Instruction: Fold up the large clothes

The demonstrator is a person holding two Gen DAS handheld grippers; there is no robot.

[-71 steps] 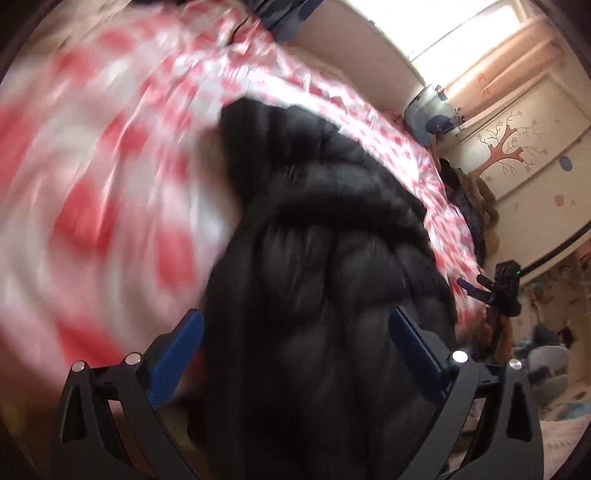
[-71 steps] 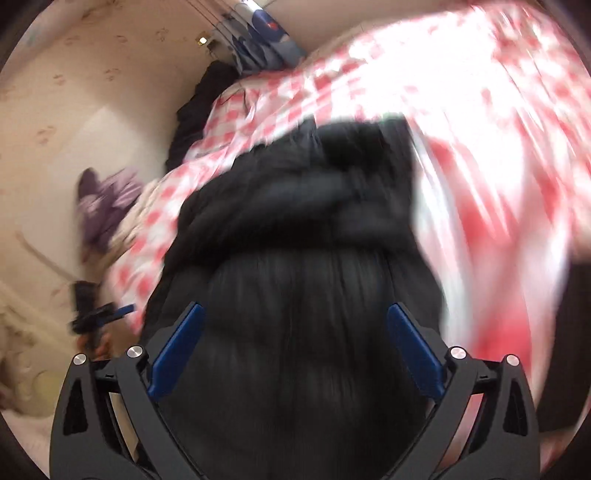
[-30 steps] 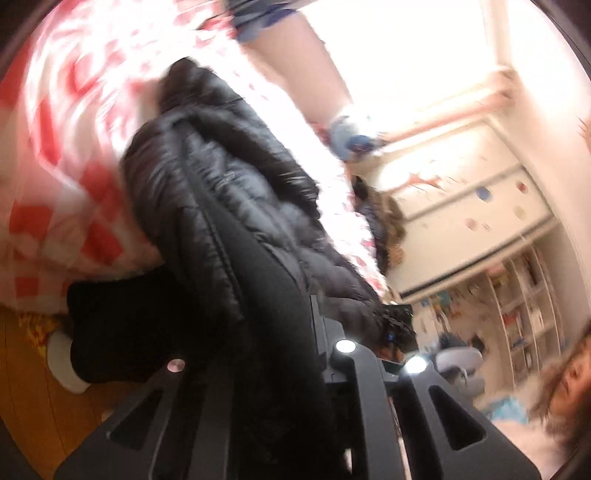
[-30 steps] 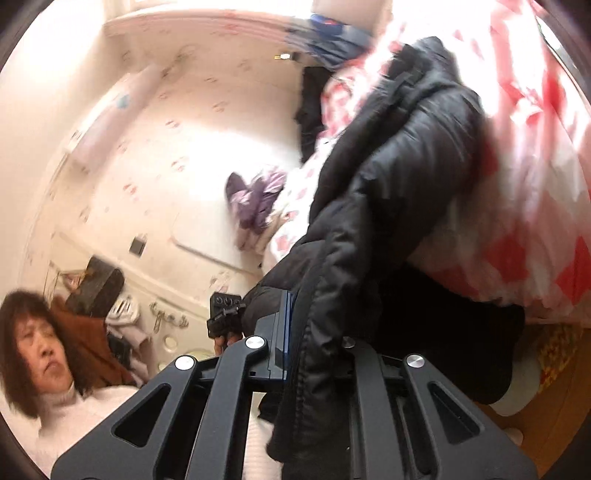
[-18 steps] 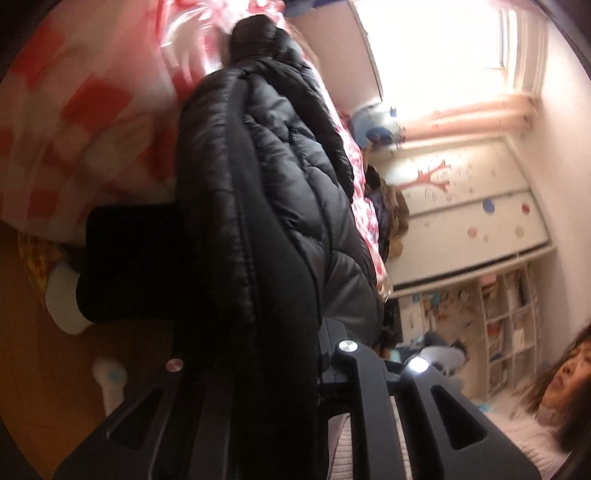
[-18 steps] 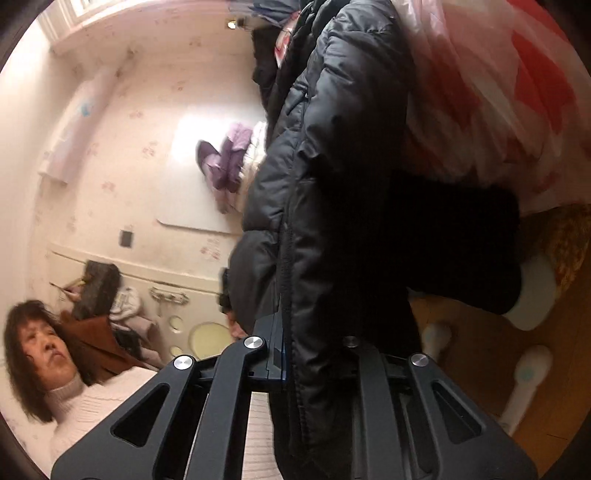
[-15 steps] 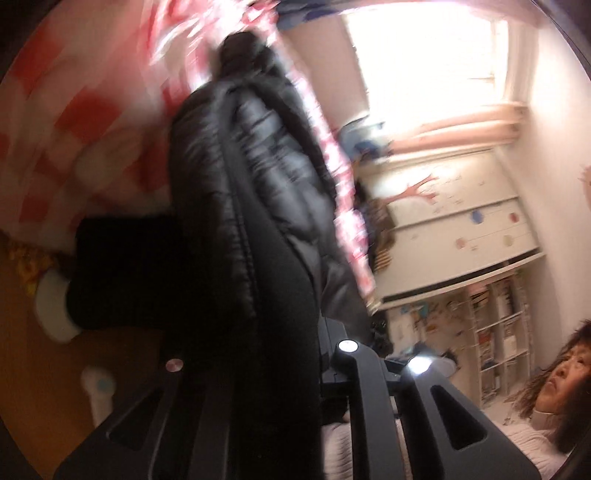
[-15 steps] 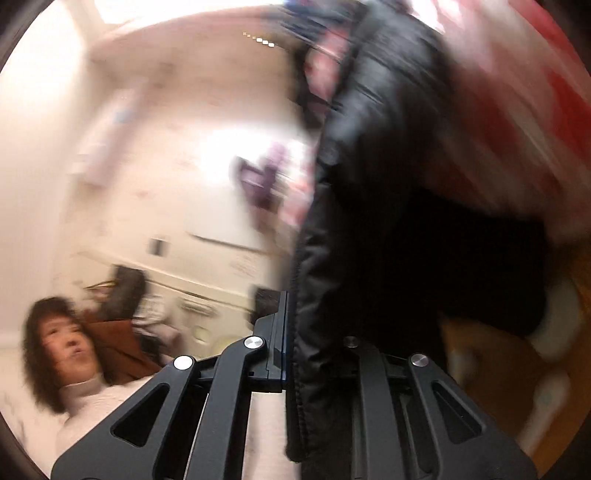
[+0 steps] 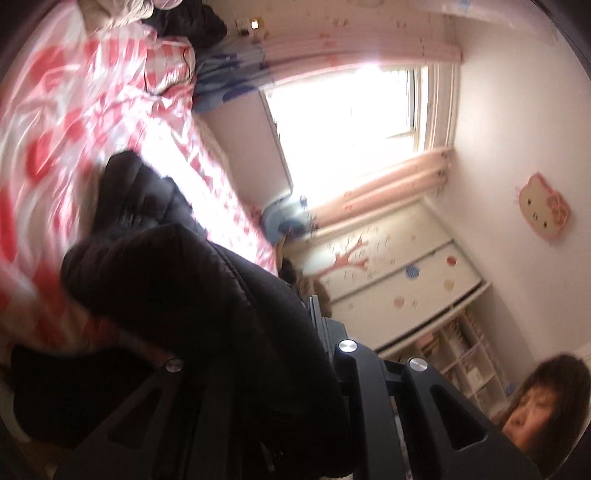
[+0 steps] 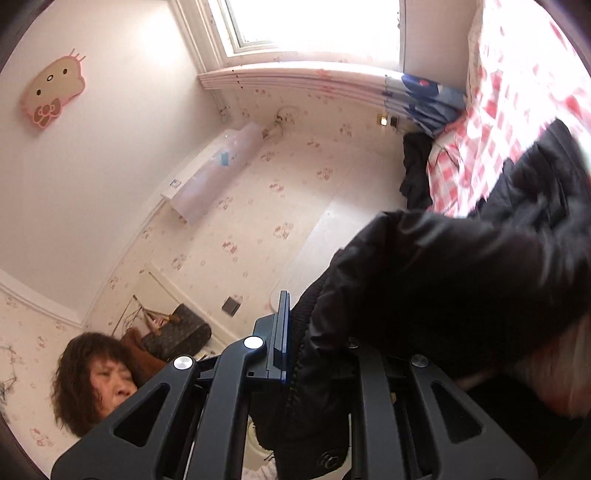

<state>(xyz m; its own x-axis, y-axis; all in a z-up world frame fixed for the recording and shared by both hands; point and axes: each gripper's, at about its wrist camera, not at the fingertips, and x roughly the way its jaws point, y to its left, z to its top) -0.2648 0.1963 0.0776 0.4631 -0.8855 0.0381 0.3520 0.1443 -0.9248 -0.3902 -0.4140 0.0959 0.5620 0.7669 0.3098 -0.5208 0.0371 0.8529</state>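
The black puffer jacket (image 9: 177,288) is clamped in both the left gripper (image 9: 291,332) and right gripper (image 10: 314,332), draping onto the red-checked bedspread (image 9: 74,122); fabric hides the fingertips.

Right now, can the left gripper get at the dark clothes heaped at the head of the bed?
Probably not: the left gripper is shut on the black puffer jacket, and the dark clothes lie far across the checked bedspread.

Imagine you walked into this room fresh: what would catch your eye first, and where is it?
First, the black quilted puffer jacket, bunched low in both views, clamped in the left gripper and right gripper. Behind it spreads the red-and-white checked bedspread. A pink cartoon-cat wall plaque hangs high on the pale wall beside the bright window.
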